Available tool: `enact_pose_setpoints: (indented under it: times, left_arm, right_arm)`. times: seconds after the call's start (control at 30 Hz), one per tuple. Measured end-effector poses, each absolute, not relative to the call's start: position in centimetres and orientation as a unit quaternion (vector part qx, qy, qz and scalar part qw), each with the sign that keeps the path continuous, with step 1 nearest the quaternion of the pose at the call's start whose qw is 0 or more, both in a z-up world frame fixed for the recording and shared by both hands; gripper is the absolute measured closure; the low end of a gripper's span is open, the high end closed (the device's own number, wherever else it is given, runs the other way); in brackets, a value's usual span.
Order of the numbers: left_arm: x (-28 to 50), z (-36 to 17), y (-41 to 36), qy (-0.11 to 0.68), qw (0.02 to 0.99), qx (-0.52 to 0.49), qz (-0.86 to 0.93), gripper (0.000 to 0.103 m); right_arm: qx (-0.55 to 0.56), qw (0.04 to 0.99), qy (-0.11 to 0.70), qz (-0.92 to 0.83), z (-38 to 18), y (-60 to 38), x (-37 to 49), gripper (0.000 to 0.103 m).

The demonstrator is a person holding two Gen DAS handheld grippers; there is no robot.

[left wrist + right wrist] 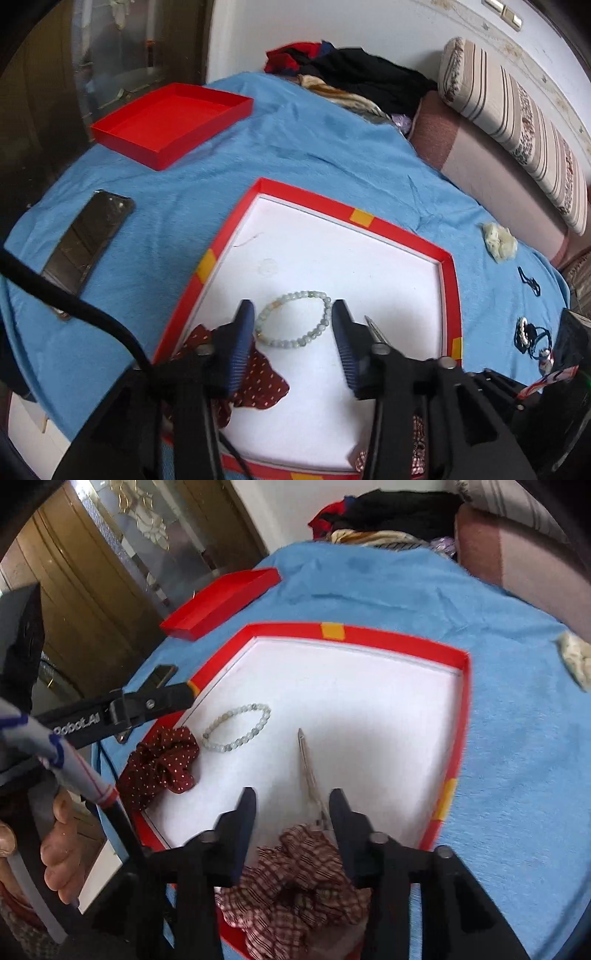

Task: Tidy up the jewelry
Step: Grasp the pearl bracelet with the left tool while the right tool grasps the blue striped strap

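A bed covered by a blue blanket (295, 147) fills most of the view. Along its right edge runs a pinkish-brown headboard or sofa back (491, 166) with a striped beige bolster (517, 122) lying on top. Behind it stands a white wall (332, 26), marked and scuffed, with two switch plates (504, 11) near the top. A heap of dark and red clothes (351, 74) sits at the far edge. To the left stands a brown wooden cabinet (92, 590) with glass panels and gold ornament. Soft daylight.
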State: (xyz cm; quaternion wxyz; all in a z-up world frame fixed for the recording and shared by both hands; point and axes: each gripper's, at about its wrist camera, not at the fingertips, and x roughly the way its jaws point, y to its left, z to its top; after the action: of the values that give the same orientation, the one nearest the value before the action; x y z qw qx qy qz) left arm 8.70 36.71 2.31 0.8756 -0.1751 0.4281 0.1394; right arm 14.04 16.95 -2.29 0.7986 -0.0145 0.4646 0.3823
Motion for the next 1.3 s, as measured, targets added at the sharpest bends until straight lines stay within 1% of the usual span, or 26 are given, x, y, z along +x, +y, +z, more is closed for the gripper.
enact_pose_setpoints:
  times: [0.13, 0.2, 0.27, 0.37, 0.6, 0.8, 0.87, 1.0, 1.07, 1.17, 1.2, 1.3]
  left_arm:
    - [7.1, 3.8, 35.5, 0.418, 0.88, -0.171, 0.149, 0.057]
    - [6.3, 4.7, 34.3, 0.409, 0.885, -0.167, 0.147, 0.051]
    - [5.4, 5.4, 32.7, 0.402, 0.89, -0.159, 0.144, 0.048]
    - [4.9, 5.9, 30.1, 0.404, 0.894, -0.147, 0.13, 0.047]
    - [5.4, 5.6, 22.3, 0.422, 0.897, -0.11, 0.066, 0.046]
    - [9.0, 4.0, 16.2, 0.452, 0.887, -0.096, 0.008, 0.046]
    - [10.7, 3.4, 14.1, 0.46, 0.882, -0.095, -0.014, 0.046]
    - [14.9, 1.7, 9.8, 0.476, 0.872, -0.09, -0.062, 0.046]
    - [17.3, 0.7, 7.8, 0.487, 0.864, -0.09, -0.085, 0.047]
    - [20.9, -0.7, 5.3, 0.501, 0.855, -0.083, -0.109, 0.058]
    - [22.2, -1.2, 4.5, 0.507, 0.85, -0.082, -0.118, 0.06]
    - [25.4, -2.6, 2.6, 0.524, 0.836, -0.087, -0.137, 0.062]
  right_arm:
    - [-0.009, 0.815, 0.448, 0.368, -1.0, 13.7, 13.6, 0.057]
    - [-0.01, 0.83, 0.435, 0.35, -0.4, 11.2, 13.0, 0.057]
    - [-0.009, 0.843, 0.427, 0.328, -0.3, 8.6, 12.5, 0.057]
    - [0.0, 0.856, 0.429, 0.291, -0.9, 4.4, 12.2, 0.056]
    - [0.037, 0.88, 0.443, 0.167, -3.1, -9.4, 12.4, 0.056]
    - [0.069, 0.896, 0.428, 0.094, -3.0, -17.6, 13.2, 0.056]
    - [0.082, 0.899, 0.422, 0.087, -2.9, -18.9, 13.7, 0.052]
    - [0.101, 0.9, 0.415, 0.093, -3.1, -19.2, 14.9, 0.051]
    - [0.109, 0.899, 0.412, 0.102, -3.4, -19.2, 15.9, 0.051]
    - [0.117, 0.898, 0.408, 0.114, -4.0, -18.7, 17.1, 0.051]
    - [0.119, 0.898, 0.406, 0.117, -4.1, -18.6, 17.5, 0.051]
    - [0.132, 0.899, 0.399, 0.124, -4.5, -18.8, 18.3, 0.051]
